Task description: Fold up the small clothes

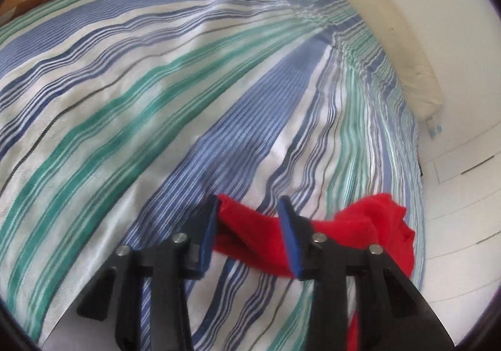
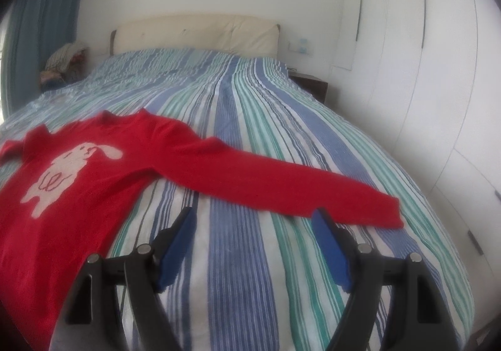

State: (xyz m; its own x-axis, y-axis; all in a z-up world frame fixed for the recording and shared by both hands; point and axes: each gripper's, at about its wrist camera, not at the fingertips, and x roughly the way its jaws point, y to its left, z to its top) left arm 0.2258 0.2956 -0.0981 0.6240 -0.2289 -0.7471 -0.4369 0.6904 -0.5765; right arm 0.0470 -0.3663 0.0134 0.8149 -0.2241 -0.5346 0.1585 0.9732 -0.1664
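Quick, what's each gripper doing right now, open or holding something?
Left gripper: jaws open, red sweater fabric lying between them, not clamped.
Right gripper: jaws open, empty.

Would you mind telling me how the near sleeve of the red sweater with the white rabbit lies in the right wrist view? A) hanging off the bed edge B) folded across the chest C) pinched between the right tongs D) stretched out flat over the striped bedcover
D: the red knitted sweater with the white rabbit has its long sleeve stretched flat on the striped bedcover, beyond the open right tongs.
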